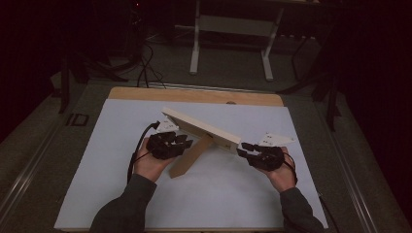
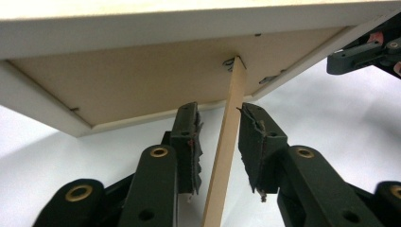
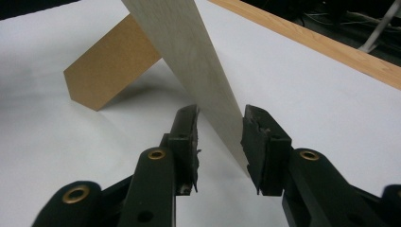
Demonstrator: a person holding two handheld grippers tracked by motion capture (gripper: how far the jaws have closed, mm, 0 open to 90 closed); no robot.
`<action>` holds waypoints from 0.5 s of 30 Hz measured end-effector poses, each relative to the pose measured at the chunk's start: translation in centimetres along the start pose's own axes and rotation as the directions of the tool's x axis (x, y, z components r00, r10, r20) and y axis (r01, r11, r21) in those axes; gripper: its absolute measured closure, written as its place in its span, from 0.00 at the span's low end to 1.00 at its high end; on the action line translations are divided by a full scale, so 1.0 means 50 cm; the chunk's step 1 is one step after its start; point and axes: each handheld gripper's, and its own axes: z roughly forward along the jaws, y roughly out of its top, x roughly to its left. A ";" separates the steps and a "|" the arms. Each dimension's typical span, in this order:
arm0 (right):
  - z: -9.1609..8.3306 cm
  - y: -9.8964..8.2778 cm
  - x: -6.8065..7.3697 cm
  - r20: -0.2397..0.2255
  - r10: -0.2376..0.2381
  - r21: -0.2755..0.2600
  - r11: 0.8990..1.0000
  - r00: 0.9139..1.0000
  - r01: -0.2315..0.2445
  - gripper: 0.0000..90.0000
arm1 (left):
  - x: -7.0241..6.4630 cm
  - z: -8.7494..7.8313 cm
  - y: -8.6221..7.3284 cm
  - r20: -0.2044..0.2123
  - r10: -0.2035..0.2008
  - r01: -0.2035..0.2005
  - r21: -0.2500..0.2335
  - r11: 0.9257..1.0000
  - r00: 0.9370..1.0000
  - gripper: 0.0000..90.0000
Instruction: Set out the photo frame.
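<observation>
So here's the setup: the left gripper (image 2: 220, 137) has its jaws straddling the thin brown stand leg (image 2: 226, 142) of the picture frame (image 1: 201, 127). There's a visible gap on both sides, so the pads aren't pressing on it; it's open around the leg, nothing gripped yet. The leg runs straight away from this gripper, up to its hinge on the back of the frame, which hangs right above and ahead of the jaws.

The right gripper (image 3: 220, 142) is at the frame's other end, jaws either side of the pale frame edge (image 3: 198, 71). One pad looks very close to the wood, but I can't tell if it's actually clamping.

The frame's long axis runs gripper to gripper across the white table cover (image 1: 218, 194), tilted and propped on that leg. The left gripper is the one nearer the leg, so I'd guess folding or setting it is that side's job.
</observation>
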 end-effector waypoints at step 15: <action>-0.002 -0.005 -0.029 0.056 0.049 -0.014 0.999 0.997 -0.049 0.95 | -0.021 0.033 0.023 -0.051 -0.007 0.008 0.020 1.000 0.999 0.89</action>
